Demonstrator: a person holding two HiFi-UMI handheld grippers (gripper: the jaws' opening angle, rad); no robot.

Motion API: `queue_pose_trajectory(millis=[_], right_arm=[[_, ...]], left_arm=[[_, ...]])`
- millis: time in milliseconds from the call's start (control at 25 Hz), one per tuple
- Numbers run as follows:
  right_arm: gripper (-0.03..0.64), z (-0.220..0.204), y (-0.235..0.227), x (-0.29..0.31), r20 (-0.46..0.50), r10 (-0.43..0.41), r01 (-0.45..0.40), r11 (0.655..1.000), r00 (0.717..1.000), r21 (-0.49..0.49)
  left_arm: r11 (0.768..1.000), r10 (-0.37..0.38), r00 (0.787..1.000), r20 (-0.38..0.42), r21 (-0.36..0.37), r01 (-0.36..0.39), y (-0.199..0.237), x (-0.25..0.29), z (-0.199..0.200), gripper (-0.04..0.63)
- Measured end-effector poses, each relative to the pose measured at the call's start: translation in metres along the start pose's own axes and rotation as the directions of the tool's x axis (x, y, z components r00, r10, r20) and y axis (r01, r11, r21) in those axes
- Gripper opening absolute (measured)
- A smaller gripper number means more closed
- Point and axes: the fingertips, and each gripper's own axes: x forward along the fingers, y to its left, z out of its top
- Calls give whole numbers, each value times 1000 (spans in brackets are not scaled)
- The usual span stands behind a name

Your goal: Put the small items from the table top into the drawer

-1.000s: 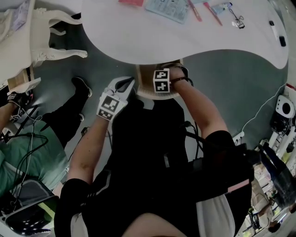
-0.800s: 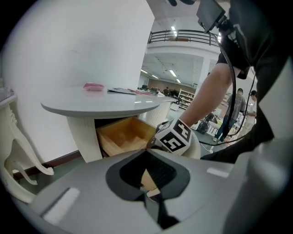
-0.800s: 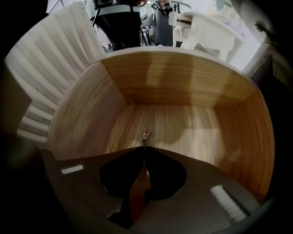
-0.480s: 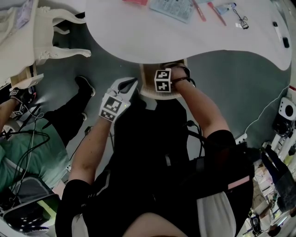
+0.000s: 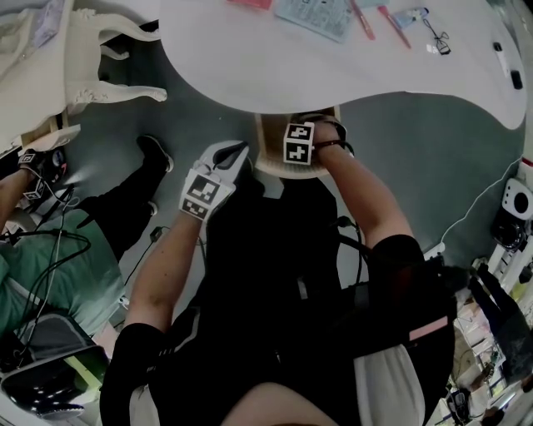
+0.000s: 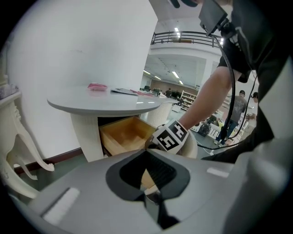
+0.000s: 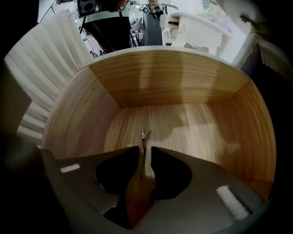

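**One piece down in the drawer, a tabletop of items to go**

Head view first: I've got the white table (image 5: 250,66) across the top and the wooden drawer (image 5: 261,148) pulled open under its edge. My right gripper (image 5: 300,137) is reaching down into that drawer. My left gripper (image 5: 233,154) hangs just beside the drawer, over the floor. Up on the tabletop I count plenty waiting: a booklet (image 5: 315,14), red pens (image 5: 360,18), an eyelash curler (image 5: 435,37) and a black marker (image 5: 516,79), all well away from the drawer.

Left gripper view: the jaws look pressed together with nothing between them. It is looking at the open drawer from the side and carries nothing.

Right gripper view: I'm looking straight into the drawer, and its floor is bare wood. The jaws are clamped on a thin metal tool (image 7: 143,135), possibly tweezers. Its tip pokes out beyond them, low over the drawer floor. I can't tell whether it touches the wood.

My read: this is the drop-off of the first piece, and it isn't released yet. Nothing else lies in the drawer, so nearly the whole job is ahead.
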Motion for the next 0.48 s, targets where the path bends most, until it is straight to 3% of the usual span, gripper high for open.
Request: queue_pose_trajectory(millis=[40, 200, 480], right_arm=[[97, -1, 1, -1, -3, 4, -4, 1000, 1000, 0], [61, 4, -2, -18, 32, -27, 28, 999, 999, -21], [38, 17, 3, -63, 91, -54, 58, 998, 994, -38]], left_arm=[[1000, 1, 1000, 2, 0, -1, -1, -1, 2, 0], [999, 32, 999, 39, 25, -33, -2, -12, 17, 0], [1000, -1, 996, 85, 24, -1, -21, -27, 42, 0]])
